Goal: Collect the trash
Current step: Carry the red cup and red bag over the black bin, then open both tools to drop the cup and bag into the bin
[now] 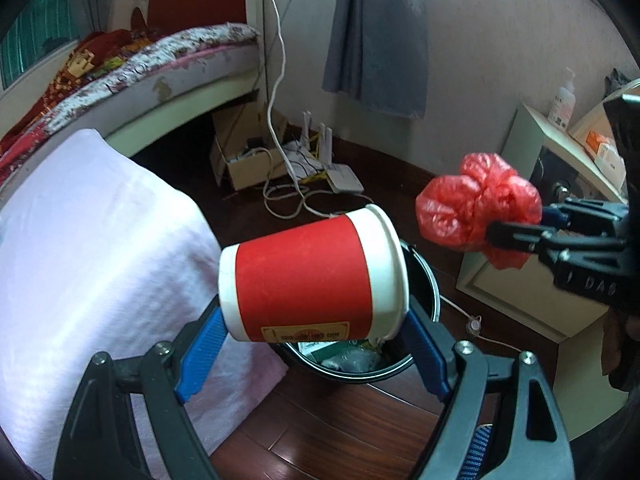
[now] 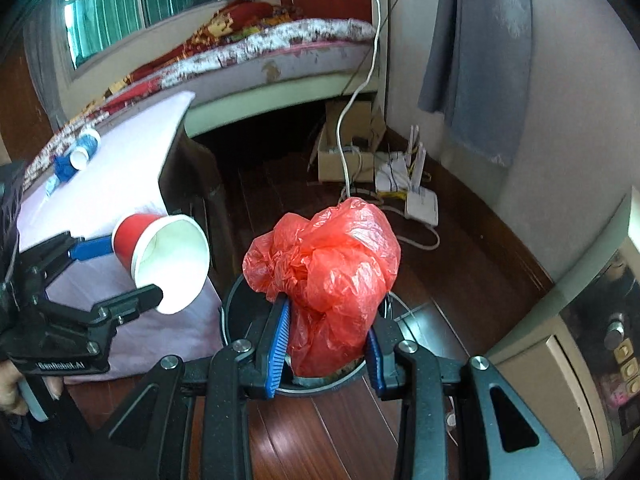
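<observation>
My left gripper (image 1: 316, 320) is shut on a red and white paper cup (image 1: 312, 276), held on its side above a black trash bin (image 1: 424, 276) on the floor; some trash lies inside the bin. The cup also shows in the right wrist view (image 2: 160, 256), mouth facing the camera. My right gripper (image 2: 328, 320) is shut on a crumpled red plastic bag (image 2: 328, 268) right over the bin (image 2: 232, 320). In the left wrist view the bag (image 1: 476, 204) hangs to the right of the cup, slightly higher.
A table under a white cloth (image 1: 88, 240) stands left of the bin, with a blue cup and blue scraps (image 2: 82, 150) on it. A bed (image 1: 140, 64), a cardboard box (image 1: 248, 152), cables and a router (image 1: 344, 180) lie behind. A white cabinet (image 1: 532, 200) stands on the right.
</observation>
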